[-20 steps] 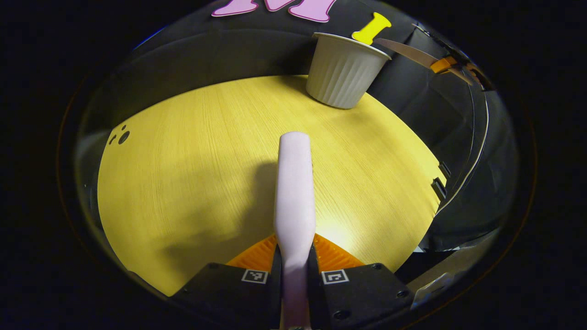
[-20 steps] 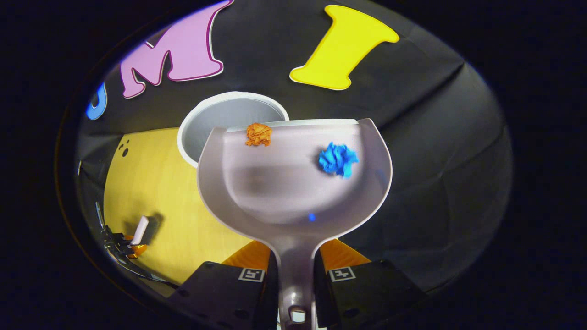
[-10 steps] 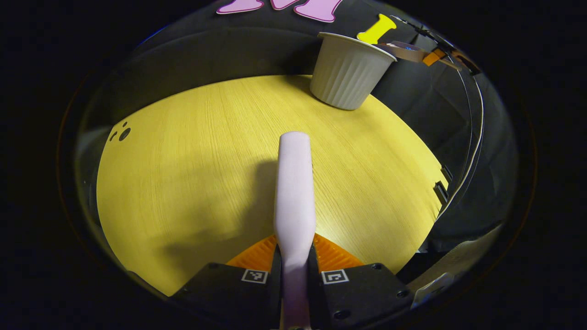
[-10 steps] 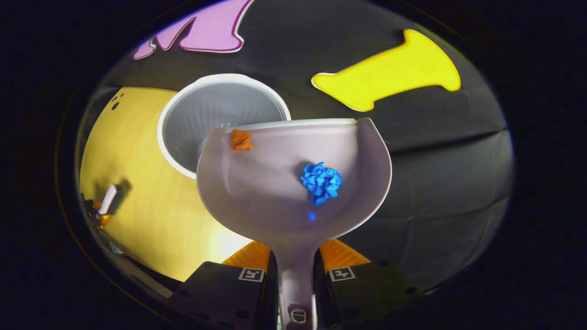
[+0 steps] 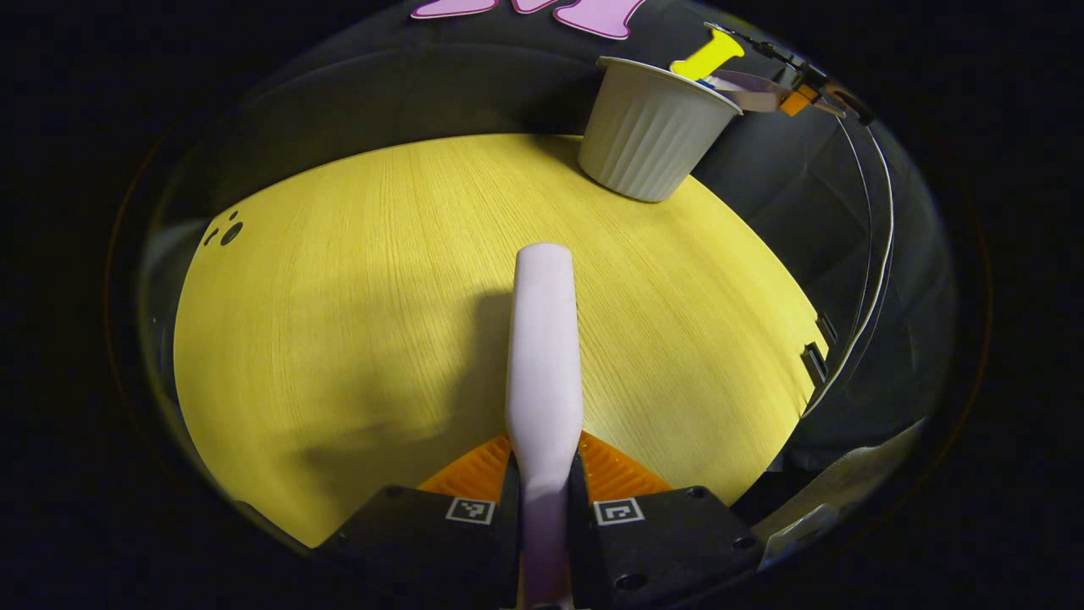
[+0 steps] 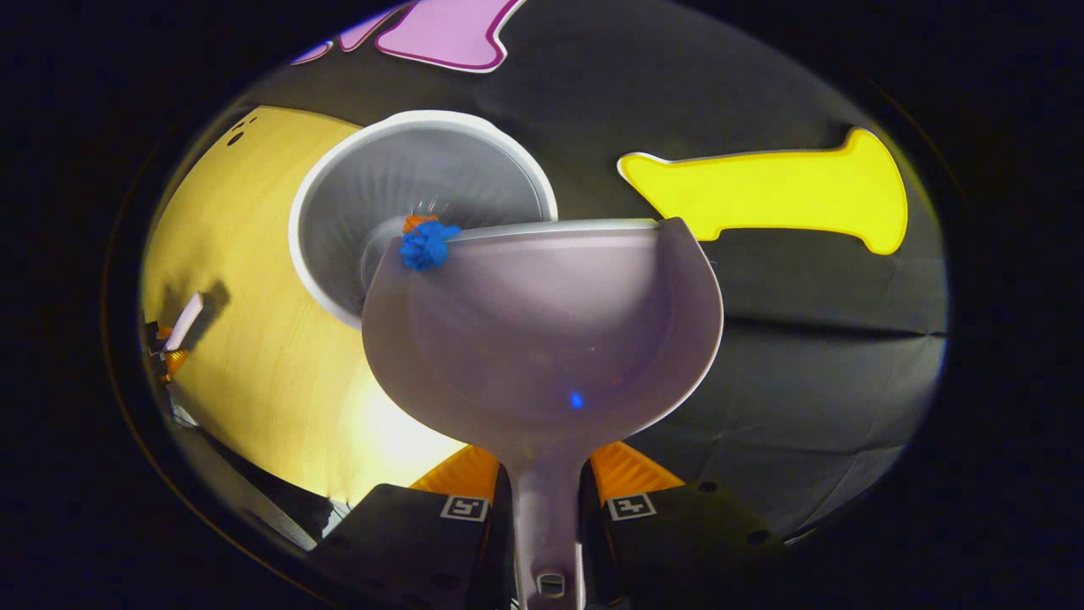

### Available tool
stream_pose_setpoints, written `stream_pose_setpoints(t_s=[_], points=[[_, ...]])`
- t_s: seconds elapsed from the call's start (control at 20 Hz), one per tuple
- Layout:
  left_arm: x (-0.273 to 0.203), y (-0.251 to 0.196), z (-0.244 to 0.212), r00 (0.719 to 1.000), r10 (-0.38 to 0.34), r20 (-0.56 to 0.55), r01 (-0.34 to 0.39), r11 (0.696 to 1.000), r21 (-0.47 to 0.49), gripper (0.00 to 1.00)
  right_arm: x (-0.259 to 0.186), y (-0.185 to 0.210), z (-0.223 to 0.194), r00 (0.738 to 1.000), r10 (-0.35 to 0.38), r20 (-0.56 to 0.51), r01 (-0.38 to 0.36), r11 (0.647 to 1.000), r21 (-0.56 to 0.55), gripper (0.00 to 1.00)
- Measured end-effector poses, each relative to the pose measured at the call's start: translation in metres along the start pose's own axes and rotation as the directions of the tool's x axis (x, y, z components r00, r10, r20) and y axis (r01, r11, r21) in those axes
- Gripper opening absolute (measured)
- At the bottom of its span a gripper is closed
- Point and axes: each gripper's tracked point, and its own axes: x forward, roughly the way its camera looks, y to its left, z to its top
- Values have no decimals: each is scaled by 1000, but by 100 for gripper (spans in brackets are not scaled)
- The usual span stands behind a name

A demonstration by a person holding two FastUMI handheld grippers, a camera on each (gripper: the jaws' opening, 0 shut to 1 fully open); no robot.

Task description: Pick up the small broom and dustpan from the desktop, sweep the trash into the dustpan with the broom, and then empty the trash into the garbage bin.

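Dustpan sat pinched by its handle in my right hand-held gripper, tipped over the bin; blue wad and orange scrap lay at its front lip, above the bin's mouth; my left hand-held gripper clamped the broom above the surface.

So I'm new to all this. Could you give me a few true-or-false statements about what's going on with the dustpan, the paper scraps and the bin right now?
1. The blue paper ball sits at the dustpan's front corner, over the bin. True.
2. The left gripper is open. False: it is shut on the broom handle.
3. The bin lies tipped over. False: it stands upright on the table.
4. The right gripper clamps the dustpan's handle. True.
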Motion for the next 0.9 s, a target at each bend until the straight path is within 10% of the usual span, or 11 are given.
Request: stream_pose_setpoints(t_s=[0.5, 0.9], points=[[-2, 2, 2, 1000, 25, 10, -25, 1000, -10, 28, -7, -1, 3, 996, -21, 84, 20, 1000, 16, 41], [-2, 4, 1, 998, 54, 18, -53, 999, -7, 28, -48, 33, -14, 957, 102, 273, -148, 977, 155, 31]])
